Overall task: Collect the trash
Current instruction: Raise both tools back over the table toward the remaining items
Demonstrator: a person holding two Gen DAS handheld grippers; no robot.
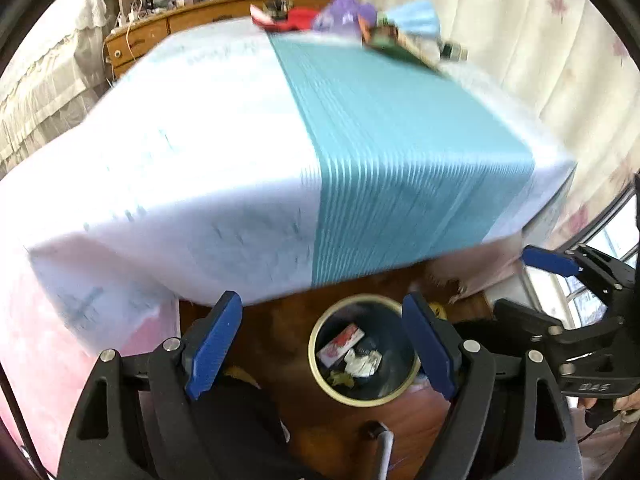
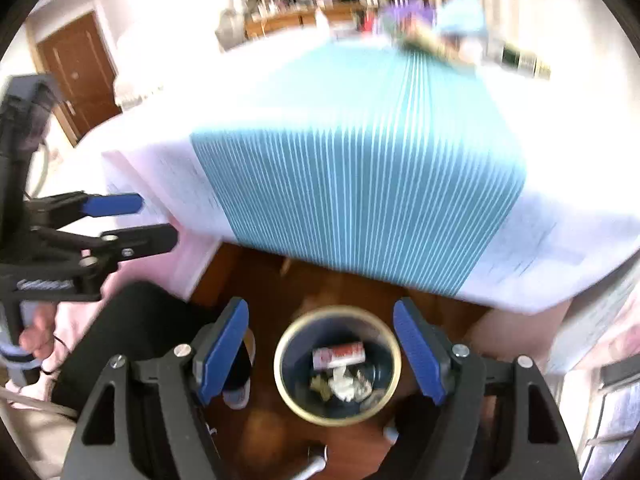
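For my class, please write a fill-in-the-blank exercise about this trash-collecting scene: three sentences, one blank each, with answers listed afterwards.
1. The round dark bin with a pale rim stands on the wooden ____.
2. The left gripper and the right gripper, both with blue pads, hold ____.
3. The colourful leftover items lie at the ____ end of the table's teal striped runner.

Answers: floor; nothing; far

Both hand-held black plastic tongs, left (image 1: 322, 346) and right (image 2: 320, 350), carry ribbed blue pads (image 1: 214, 344) on angular black arms pinned with silver round-headed screws (image 1: 471, 346); the person wears black trousers (image 2: 132, 320) and a pale slipper (image 2: 240, 394)
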